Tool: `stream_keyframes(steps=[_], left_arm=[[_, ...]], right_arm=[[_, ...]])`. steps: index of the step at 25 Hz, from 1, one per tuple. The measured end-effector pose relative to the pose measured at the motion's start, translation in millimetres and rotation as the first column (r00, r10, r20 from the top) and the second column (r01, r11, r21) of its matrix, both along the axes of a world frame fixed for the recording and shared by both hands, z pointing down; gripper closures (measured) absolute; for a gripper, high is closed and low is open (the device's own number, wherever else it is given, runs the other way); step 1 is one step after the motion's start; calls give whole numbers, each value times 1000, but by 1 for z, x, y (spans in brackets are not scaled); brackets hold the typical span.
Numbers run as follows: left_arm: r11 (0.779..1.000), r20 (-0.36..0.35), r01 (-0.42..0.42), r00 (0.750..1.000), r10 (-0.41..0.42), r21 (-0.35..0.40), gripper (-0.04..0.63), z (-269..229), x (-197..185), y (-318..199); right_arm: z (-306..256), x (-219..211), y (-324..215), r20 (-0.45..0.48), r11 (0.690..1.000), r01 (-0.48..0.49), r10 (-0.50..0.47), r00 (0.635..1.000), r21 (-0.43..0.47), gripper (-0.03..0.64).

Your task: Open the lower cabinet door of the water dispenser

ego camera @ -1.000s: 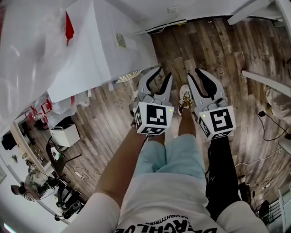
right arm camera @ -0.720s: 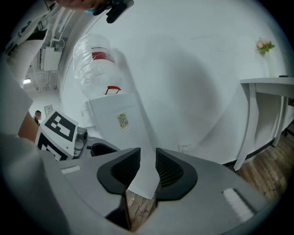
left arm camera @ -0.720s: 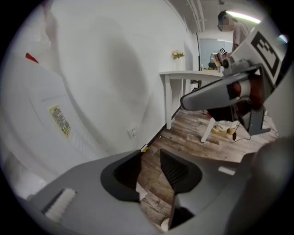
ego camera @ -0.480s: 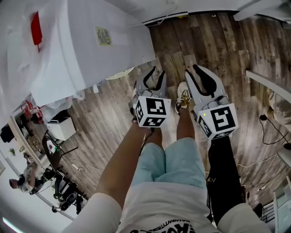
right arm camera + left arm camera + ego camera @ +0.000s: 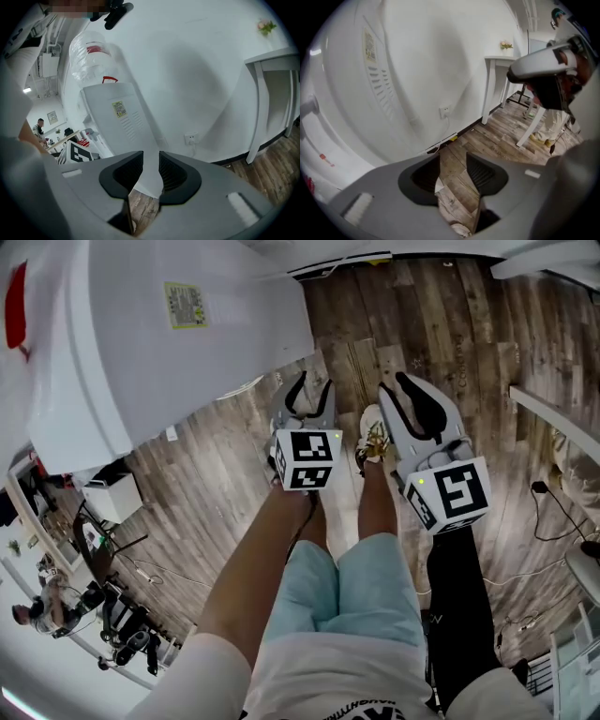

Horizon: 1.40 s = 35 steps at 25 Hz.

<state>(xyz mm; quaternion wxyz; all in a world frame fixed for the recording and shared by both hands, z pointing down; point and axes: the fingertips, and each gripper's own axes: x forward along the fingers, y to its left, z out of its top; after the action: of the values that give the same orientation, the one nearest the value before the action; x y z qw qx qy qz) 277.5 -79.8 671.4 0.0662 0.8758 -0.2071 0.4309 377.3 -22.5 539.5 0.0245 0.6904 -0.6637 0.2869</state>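
Note:
The white water dispenser (image 5: 178, 343) stands at the upper left in the head view, showing a side with a yellow sticker (image 5: 186, 304) and vent slots (image 5: 382, 93). Its bottle (image 5: 93, 56) shows in the right gripper view. I cannot make out the lower cabinet door. My left gripper (image 5: 314, 390) hangs over the wood floor just right of the dispenser's foot. Its jaws have just been opening and hold nothing (image 5: 453, 161). My right gripper (image 5: 398, 390) is beside it, open with a narrower gap and nothing in it (image 5: 151, 159).
A wall socket (image 5: 444, 111) and a black skirting run behind the dispenser. A white table (image 5: 501, 79) stands right of it by the wall. The person's legs and shoes (image 5: 375, 432) are below the grippers. Cables (image 5: 553, 502) lie on the floor at right.
Both grippers have sunk toward the floor, the left one further. The left jaws stand wider apart. The dispenser now fills more of the upper left of the head view.

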Motion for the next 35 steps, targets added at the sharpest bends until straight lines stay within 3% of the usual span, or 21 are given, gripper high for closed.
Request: stream_keyframes(steps=[5,10,14,18,24,29,33,35], left_arm=[[997,-44,76,996,-76,-8,368,26,6,-14],[993,3,109,994,-109,-43,368,52,-2,-16],[970,35,231,973,-229,-82,368,70,-20,-21],[902,56,414,910,-410,-121,360,87,-39,-29],[761,92,622,782,-617,-184,352,115,-74,-34],[666,80,702,701,-709,-251,301,128,-79,-44],[618,62,740,653,-755,-263,298,129,-76,-55],[584,51,761,620,-783,-284,298,132,-71,-58]], right_arm=[[19,1,-3,18,1000,22,-21,1000,-16,531],[36,-5,-12,34,998,53,-52,998,-32,531],[47,-11,-23,44,996,77,-75,996,-33,531],[53,-19,-32,47,994,106,-104,993,-36,531],[60,-23,-33,52,989,140,-138,989,-44,531],[66,-22,-39,51,989,142,-140,989,-45,531],[66,-23,-39,60,990,139,-136,989,-40,531],[66,-22,-38,60,990,135,-133,989,-37,531]])
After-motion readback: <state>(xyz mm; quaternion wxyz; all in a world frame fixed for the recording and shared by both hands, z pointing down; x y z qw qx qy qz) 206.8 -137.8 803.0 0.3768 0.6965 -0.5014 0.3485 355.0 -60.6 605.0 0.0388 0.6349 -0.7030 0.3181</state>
